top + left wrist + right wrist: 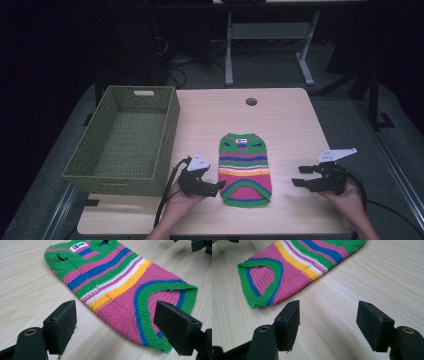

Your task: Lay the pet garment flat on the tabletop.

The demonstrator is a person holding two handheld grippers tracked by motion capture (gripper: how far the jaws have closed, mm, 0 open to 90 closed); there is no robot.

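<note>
high view: knitted striped sweater [245,170] flat | left gripper [216,186] apart | right gripper [298,176] apart

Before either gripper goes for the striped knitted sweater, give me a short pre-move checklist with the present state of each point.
1. Left gripper open: ok, its fingers stand apart with nothing between them.
2. Right gripper open: ok, fingers wide, bare table between them.
3. Small striped knitted sweater lying flat on the table: ok, spread out, hem toward the person.
4. Sweater free of both grippers: ok, neither touches it; the left is close to the hem corner, the right farther off.
5. Green woven basket ready to receive: ok, upright at the table's left with nothing in it.
6. Label end of the sweater unobstructed: ok.
</note>
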